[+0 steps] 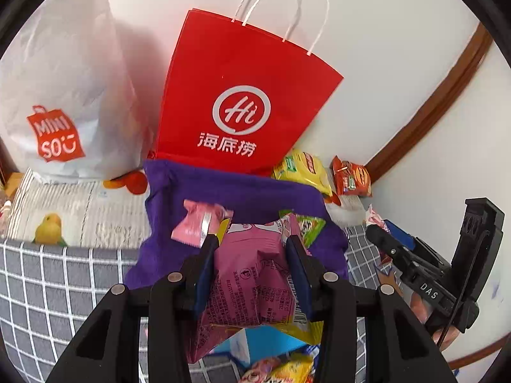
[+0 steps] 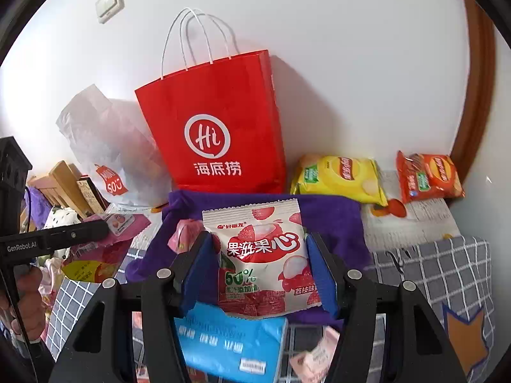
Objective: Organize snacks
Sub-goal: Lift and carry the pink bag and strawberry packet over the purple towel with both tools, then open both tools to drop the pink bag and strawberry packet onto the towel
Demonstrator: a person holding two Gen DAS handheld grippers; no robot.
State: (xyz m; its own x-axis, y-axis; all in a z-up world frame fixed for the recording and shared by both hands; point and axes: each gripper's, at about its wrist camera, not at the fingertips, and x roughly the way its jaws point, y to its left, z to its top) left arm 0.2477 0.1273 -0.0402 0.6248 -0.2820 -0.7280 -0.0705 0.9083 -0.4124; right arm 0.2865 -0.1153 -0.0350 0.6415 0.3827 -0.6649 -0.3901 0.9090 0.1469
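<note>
Two snack packets held up over the purple cloth bag, ready for stowing.

Left gripper (image 1: 252, 245) clamped on a pink snack packet (image 1: 252, 274), lifted above the purple cloth bag (image 1: 230, 188); right gripper (image 2: 258, 255) pinching a white-and-red lychee gummy packet (image 2: 265, 255) upright over the same bag (image 2: 329, 217). Held high probably to clear the bag's mouth, though hard to say from here whether open. Red paper bag (image 2: 217, 127) propped against the wall behind; yellow chip bag (image 2: 338, 175) and orange chip bag (image 2: 428, 172) lying beside it, apparently not yet sorted.
</note>
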